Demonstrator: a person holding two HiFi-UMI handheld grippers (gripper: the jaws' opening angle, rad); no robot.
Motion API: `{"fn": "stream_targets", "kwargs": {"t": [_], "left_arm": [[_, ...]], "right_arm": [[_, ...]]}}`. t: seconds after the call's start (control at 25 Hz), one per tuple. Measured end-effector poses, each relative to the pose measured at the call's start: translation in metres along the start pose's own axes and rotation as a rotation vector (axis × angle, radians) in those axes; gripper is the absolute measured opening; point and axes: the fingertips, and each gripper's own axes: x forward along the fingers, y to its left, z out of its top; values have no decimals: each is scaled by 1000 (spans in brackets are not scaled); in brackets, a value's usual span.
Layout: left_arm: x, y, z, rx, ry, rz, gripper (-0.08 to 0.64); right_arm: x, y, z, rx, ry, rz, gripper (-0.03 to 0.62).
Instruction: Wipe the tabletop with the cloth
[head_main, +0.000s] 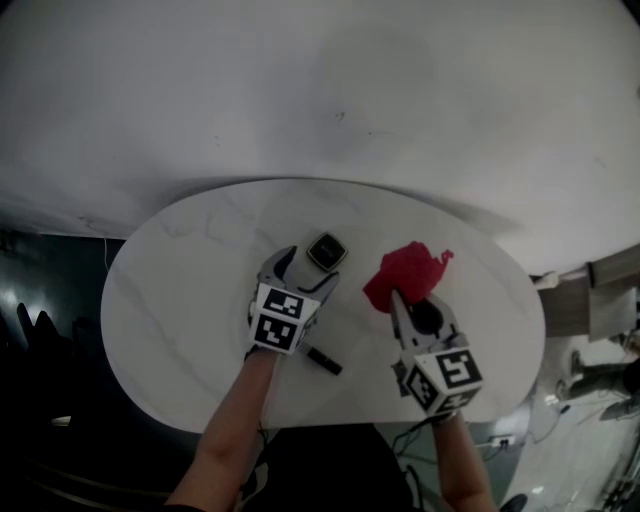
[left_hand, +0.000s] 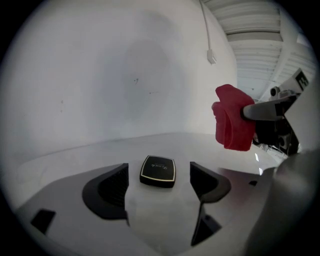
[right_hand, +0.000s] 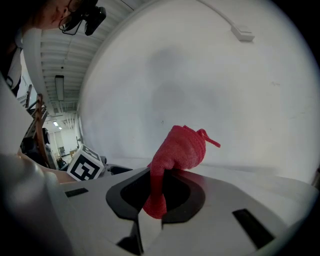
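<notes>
A red cloth (head_main: 405, 275) hangs bunched from my right gripper (head_main: 402, 305), which is shut on it above the right half of the white oval tabletop (head_main: 180, 300). In the right gripper view the cloth (right_hand: 180, 150) rises out of the closed jaws of the right gripper (right_hand: 156, 195). My left gripper (head_main: 305, 272) stands open at the table's middle. A small black square box with a gold rim (head_main: 326, 251) lies flat between its fingertips, and the pads do not touch it. The left gripper view shows that box (left_hand: 158, 171) between the spread fingers (left_hand: 112, 187), with the cloth (left_hand: 232, 117) at the right.
A short black stick-like object (head_main: 322, 359) lies on the table just right of my left wrist. The tabletop's front edge runs close under both forearms. A white wall stands behind the table, and dark floor shows at the left.
</notes>
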Motion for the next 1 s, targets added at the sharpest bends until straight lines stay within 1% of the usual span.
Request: {"fn": "stream_targets", "kwargs": {"t": [0.12, 0.28, 0.48, 0.64, 0.88, 1.0], "left_arm": [[16, 0, -5, 20, 41, -8, 367], [31, -1, -4, 53, 74, -1, 367], [49, 0, -4, 60, 126, -11, 367], [57, -3, -11, 93, 176, -15, 367], [57, -3, -13, 88, 207, -27, 365], [56, -5, -13, 96, 213, -45, 337]], "right_arm": [[9, -5, -3, -10, 9, -4, 46], [15, -10, -6, 2, 19, 3, 46], [21, -18, -5, 0, 28, 16, 46], [25, -24, -6, 9, 36, 20, 46], [32, -28, -8, 14, 52, 31, 46], [35, -26, -7, 10, 58, 39, 46]]}}
